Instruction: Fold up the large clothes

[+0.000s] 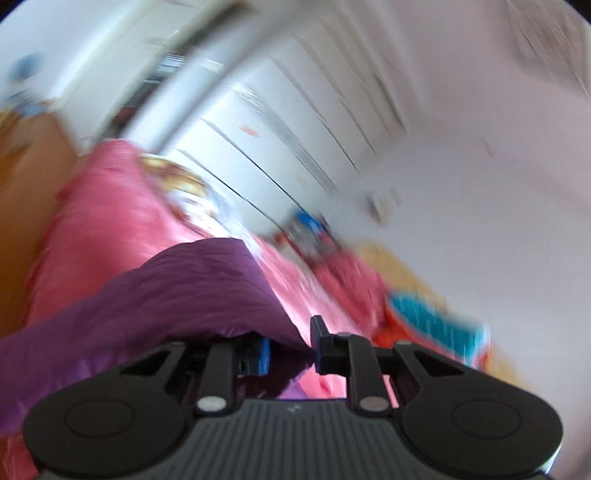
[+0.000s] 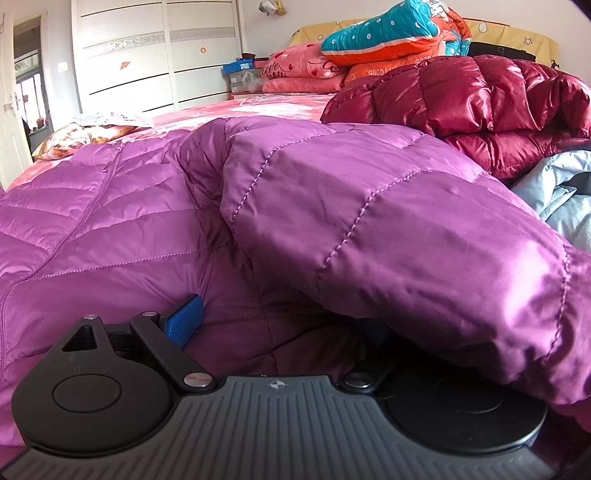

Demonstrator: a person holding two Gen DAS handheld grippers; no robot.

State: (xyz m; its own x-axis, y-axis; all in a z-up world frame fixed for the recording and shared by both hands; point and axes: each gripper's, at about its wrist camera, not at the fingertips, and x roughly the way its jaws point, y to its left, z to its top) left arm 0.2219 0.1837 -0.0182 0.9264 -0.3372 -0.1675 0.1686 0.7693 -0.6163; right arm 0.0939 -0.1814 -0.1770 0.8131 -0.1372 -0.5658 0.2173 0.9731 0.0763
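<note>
We find the purple down jacket (image 2: pixel 155 206) light, puffy, slippery; left gripper (image 1: pixel 291 350) pinches its fabric; right gripper's (image 2: pixel 280 325) state unclear; grasp hems

This is a bedroom in a home. A big bed (image 2: pixel 280 105) with a pink flowery sheet fills most of the room. At the far end, pink pillows (image 2: pixel 303 72) are stacked up, and a folded blanket (image 2: pixel 391 31) in blue and orange sits on top, next to a yellow headboard (image 2: pixel 509 33). Puffy coats lie on the bed: a purple one (image 2: pixel 332 206) near, a dark red one (image 2: pixel 480 96) on the right. A tall white wardrobe (image 2: pixel 155 55) with sliding doors stands against the far wall. On the far left, a door (image 2: pixel 11 103) stands open. A small flowery cushion (image 2: pixel 85 134) rests on the left side of the bed.
</note>
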